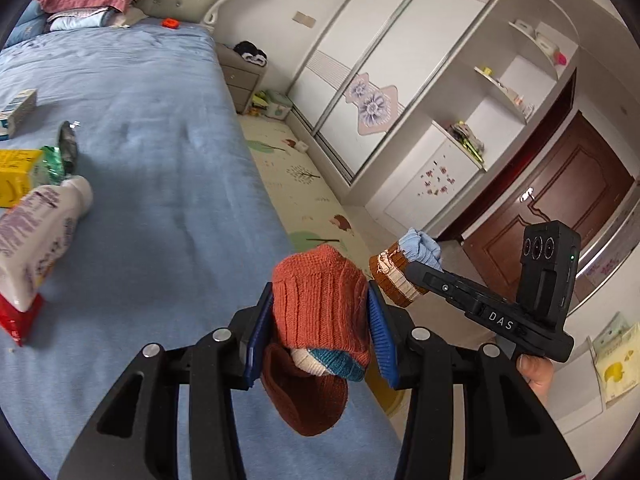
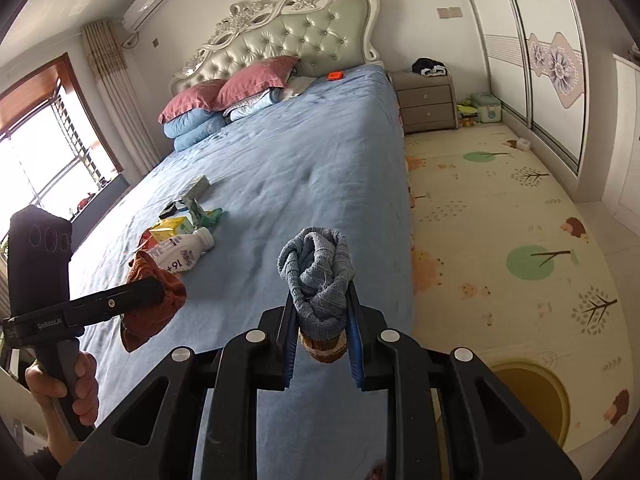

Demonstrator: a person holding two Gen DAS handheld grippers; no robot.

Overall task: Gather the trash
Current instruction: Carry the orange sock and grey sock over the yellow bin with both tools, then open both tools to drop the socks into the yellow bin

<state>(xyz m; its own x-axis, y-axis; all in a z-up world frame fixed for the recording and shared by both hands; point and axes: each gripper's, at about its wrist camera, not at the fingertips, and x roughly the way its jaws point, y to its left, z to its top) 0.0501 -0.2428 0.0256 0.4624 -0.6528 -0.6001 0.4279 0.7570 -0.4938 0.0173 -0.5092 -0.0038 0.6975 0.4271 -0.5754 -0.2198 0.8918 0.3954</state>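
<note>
The left hand-held gripper [image 1: 320,320] clamps a rust-red sock [image 1: 320,304] above the bed [image 1: 160,160] edge; the right hand-held gripper [image 2: 322,316] clamps a grey-blue sock [image 2: 318,272] beside it; keep both squeezed firmly, since the bottle [image 2: 184,250] and cartons [image 2: 172,228] lie further up the bed.

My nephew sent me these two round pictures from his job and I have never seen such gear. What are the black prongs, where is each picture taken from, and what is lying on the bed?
There is no robot here: a person holds a two-finger claw in each hand, with a wide-angle camera on each that looks along the fingers. One picture is from the left claw, shut on a rust-orange knitted sock. The other is from the right claw, shut on a rolled grey-blue sock. Each view also shows the other claw, and a hand on its handle. On the blue bed lie a white plastic bottle, a yellow carton and a crumpled green wrapper, with pillows at the headboard.
</note>
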